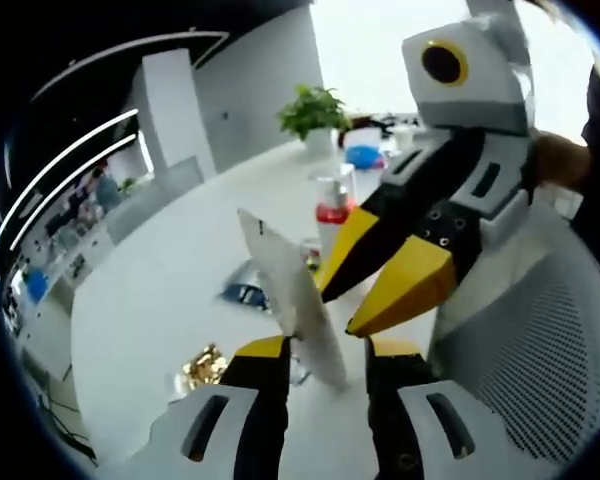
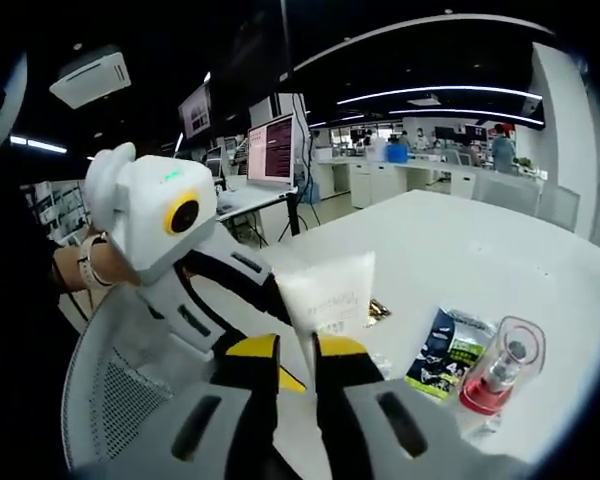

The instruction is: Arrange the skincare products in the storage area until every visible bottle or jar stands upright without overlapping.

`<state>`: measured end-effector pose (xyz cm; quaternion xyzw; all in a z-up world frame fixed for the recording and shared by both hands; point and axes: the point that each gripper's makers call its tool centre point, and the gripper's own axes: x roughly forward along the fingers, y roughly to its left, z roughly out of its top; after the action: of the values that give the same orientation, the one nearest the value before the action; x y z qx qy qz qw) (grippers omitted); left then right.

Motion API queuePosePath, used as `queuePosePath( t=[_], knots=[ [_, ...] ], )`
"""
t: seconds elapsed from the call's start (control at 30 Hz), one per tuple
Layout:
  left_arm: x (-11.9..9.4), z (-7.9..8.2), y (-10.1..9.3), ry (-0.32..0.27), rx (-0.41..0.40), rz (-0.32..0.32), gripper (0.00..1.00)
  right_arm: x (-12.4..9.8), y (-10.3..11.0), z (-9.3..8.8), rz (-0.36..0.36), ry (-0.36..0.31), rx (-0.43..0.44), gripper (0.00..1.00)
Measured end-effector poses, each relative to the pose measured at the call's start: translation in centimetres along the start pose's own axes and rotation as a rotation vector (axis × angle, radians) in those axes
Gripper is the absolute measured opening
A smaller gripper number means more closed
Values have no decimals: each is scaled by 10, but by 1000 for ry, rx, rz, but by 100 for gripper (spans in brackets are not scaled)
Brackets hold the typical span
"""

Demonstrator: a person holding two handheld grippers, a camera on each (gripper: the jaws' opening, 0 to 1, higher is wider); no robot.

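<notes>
white sachet (image 2: 330, 290) pinched by both grippers, possibly tilted

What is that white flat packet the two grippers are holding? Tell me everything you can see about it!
The white packet is a thin, flat sachet, plastic or foil by its look, with faint small print on its face. It is held up above the white table, tilted. Both grippers pinch it: the right gripper grips its lower edge, and the left gripper clamps it too, where it shows edge-on. It looks sealed.

white surface (image 2: 480, 240), white sachet (image 2: 332, 290), clear bottle (image 2: 500, 375) with red liquid, dark green-and-blue packet (image 2: 448, 352), gold foil wrapper (image 1: 204, 366), green plant (image 1: 313, 108), yellow-and-black gripper (image 1: 325, 350) jaws
</notes>
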<state>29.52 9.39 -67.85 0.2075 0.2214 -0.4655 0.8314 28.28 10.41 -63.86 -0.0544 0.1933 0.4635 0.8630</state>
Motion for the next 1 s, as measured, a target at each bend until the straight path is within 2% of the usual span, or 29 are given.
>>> queuePosePath(
  t=[0.2, 0.33, 0.5, 0.6, 1.0],
  knots=[
    [5, 2, 6, -5, 22, 21, 18, 2, -2, 4, 1, -9, 0, 12],
    [7, 4, 10, -23, 3, 19, 14, 2, -3, 4, -4, -9, 4, 11],
    [11, 3, 11, -41, -39, -16, 14, 0, -7, 3, -14, -9, 9, 12],
    [15, -6, 9, 3, -25, -29, 15, -5, -10, 1, -23, -10, 16, 12],
    [25, -16, 8, 7, -47, -93, 16, -38, -35, -15, -99, 24, 47, 14]
  ],
)
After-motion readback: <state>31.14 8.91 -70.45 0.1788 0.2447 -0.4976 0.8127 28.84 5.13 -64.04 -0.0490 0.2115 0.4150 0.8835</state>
